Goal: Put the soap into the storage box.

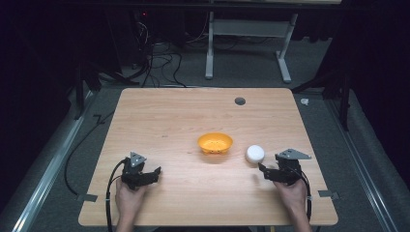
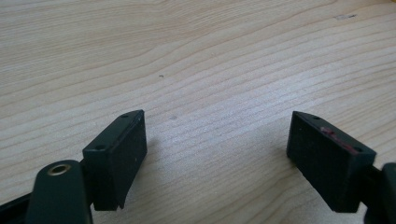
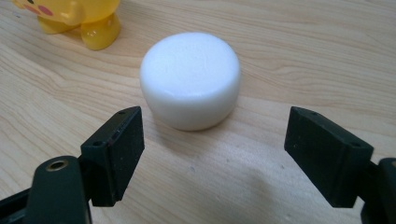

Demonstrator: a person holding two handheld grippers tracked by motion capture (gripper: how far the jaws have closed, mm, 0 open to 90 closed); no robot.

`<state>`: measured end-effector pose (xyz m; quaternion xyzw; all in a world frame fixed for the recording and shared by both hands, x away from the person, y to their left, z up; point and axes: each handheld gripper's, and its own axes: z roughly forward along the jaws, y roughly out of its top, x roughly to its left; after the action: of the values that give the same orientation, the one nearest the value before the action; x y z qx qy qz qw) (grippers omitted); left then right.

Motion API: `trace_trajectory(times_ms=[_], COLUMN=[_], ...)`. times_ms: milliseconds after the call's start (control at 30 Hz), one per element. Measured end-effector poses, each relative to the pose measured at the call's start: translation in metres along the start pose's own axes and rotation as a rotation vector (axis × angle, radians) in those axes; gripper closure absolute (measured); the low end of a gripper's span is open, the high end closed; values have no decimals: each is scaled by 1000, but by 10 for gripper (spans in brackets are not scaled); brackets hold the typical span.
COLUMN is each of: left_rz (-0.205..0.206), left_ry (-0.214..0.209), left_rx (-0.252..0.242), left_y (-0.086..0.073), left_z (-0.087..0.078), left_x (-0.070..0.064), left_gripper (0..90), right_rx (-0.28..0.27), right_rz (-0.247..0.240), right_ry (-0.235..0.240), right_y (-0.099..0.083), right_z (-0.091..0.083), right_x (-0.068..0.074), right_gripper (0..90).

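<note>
A white round puck-shaped object (image 1: 255,153) (image 3: 191,77) rests on the wooden table (image 1: 169,116), right of a yellow bowl (image 1: 215,143) with small feet (image 3: 74,18). My right gripper (image 1: 263,170) (image 3: 212,154) is open, low over the table, its jaws pointing at the white object a short way ahead, apart from it. Near the front left of the table my left gripper (image 1: 153,174) (image 2: 215,158) is open over bare wood with nothing between its jaws.
A small dark round grommet (image 1: 240,101) sits in the table's far side. Cables trail from both grippers toward the front edge. Beyond the table are a floor with cables and a white table frame (image 1: 246,43).
</note>
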<state>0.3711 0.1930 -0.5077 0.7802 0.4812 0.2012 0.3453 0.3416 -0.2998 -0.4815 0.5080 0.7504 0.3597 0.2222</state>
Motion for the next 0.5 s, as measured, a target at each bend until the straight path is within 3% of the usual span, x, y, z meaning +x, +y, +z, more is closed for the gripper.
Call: trace_trajectory(times_ms=[500], left_rz=[0], left_ry=[-1], left_rx=[0], left_y=[0], left_z=[0], left_x=[0], left_gripper=[207], right_rx=[9], right_rz=[-45], right_ry=[9], right_y=[21], right_z=[16], right_x=[8], right_gripper=[157])
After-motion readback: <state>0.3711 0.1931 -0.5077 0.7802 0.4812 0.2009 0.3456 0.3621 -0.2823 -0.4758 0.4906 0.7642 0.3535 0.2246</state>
